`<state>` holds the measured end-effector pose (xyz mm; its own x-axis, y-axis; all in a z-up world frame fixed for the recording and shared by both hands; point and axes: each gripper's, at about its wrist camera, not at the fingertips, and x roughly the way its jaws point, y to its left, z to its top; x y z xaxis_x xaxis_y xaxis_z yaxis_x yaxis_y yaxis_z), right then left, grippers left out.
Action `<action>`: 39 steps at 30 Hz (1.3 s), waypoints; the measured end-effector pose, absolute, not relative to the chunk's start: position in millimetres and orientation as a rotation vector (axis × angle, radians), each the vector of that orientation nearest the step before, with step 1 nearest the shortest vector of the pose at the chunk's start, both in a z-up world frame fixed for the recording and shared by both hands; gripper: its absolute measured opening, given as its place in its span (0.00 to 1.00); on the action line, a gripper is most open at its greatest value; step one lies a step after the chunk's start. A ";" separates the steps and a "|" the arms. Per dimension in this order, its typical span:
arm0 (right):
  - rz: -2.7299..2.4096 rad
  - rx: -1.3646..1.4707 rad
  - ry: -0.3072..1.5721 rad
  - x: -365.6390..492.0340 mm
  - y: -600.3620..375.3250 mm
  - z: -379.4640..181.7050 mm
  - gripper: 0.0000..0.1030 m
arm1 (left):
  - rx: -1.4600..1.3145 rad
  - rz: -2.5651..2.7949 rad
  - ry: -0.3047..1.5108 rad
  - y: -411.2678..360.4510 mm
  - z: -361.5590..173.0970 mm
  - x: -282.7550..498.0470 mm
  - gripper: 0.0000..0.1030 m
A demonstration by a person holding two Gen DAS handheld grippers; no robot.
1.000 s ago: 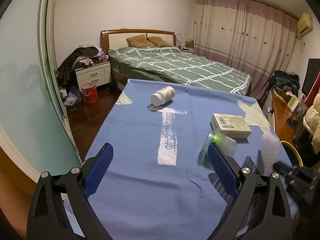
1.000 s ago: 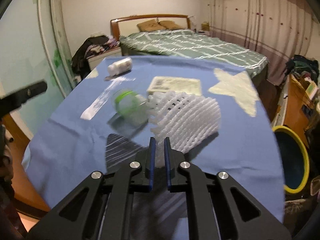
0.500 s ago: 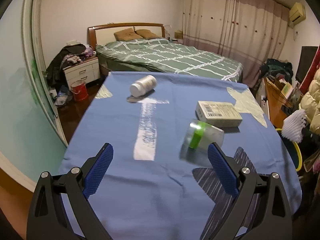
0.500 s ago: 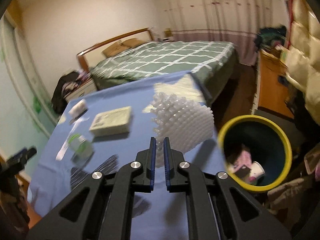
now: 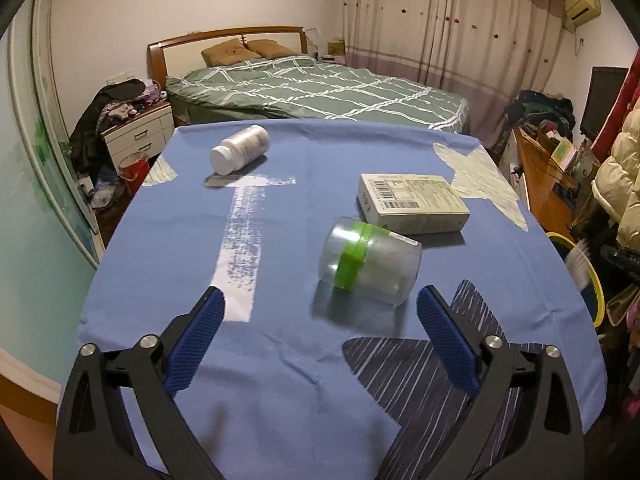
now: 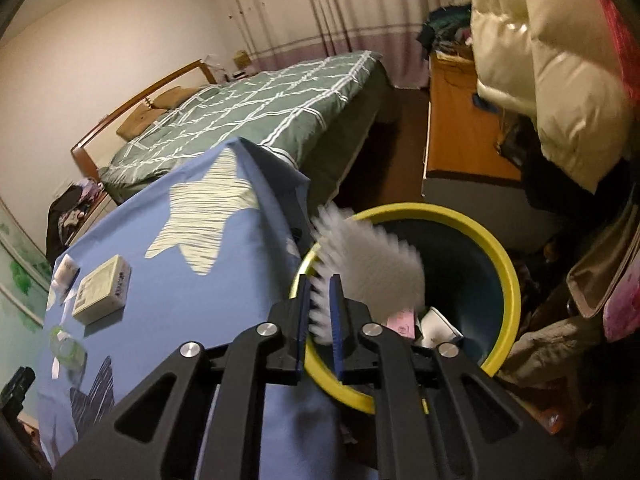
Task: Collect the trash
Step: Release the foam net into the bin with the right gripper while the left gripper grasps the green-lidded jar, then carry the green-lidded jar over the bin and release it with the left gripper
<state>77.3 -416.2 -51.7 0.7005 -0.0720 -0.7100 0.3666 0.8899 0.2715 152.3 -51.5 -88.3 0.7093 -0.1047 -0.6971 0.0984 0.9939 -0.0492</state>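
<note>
the right gripper (image 6: 320, 308) is clamped on a white foam net sleeve (image 6: 372, 268), its blue pads nearly together on the sleeve's near end. the sleeve hangs over the near left rim of a yellow-rimmed trash bin (image 6: 496, 264) that stands on the floor just off the right edge of the table. the sleeve is blurred, so its exact outline is hard to read. inside the bin lie a pink scrap and what looks like a white cup (image 6: 436, 326).

the left gripper (image 5: 320, 320) has its blue pads spread wide apart, and they have just been opening further, with nothing pressed between them. it hovers above the near part of the blue tablecloth (image 5: 280, 360). a clear plastic jar with a green band (image 5: 368, 266) lies on its side just beyond the fingertips, towards the right finger, not touched by either pad. a flat white carton with a barcode (image 5: 412, 202) lies just behind the jar, close to it or touching it at one corner. a white pill bottle (image 5: 240, 150) lies on its side well apart, at the far left of the cloth. the cloth carries pale star prints and a dark striped star near the gripper. past the table stands a bed with a green checked cover (image 5: 320, 92), with curtains (image 5: 440, 20) along the far wall.
</note>
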 end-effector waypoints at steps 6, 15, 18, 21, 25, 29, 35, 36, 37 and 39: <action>-0.238 0.429 0.772 75.1 -421.6 -60.5 0.17 | 0.028 -0.160 0.786 -69.4 -94.1 169.1 0.95; -0.206 0.439 0.786 80.6 -411.7 -64.4 0.19 | 0.070 -0.225 0.840 -87.2 -112.1 212.1 0.95; -0.196 0.439 0.792 82.9 -409.2 -65.4 0.21 | 0.079 -0.241 0.855 -89.8 -117.8 222.8 0.95; -0.189 0.439 0.796 85.0 -406.2 -66.4 0.21 | 0.095 -0.252 0.874 -92.1 -124.1 229.2 0.95; -0.179 0.439 0.803 86.5 -404.3 -67.3 0.21 | 0.108 -0.263 0.887 -95.0 -130.2 233.7 0.83; -0.173 0.437 0.806 85.5 -403.3 -67.5 0.21 | 0.095 -0.286 0.894 -94.7 -131.0 233.4 0.72; -0.183 0.431 0.797 81.2 -407.0 -65.9 0.21 | 0.105 -0.311 0.873 -104.5 -118.1 224.8 0.72; -0.192 0.432 0.793 78.0 -410.4 -65.4 0.21 | 0.108 -0.319 0.866 -108.1 -114.8 223.6 0.72; -0.193 0.432 0.791 76.6 -412.1 -65.0 0.21 | 0.114 -0.332 0.858 -113.6 -110.0 221.7 0.72; -0.203 0.437 0.788 72.7 -417.9 -65.4 0.21 | 0.129 -0.359 0.843 -128.4 -101.5 218.8 0.72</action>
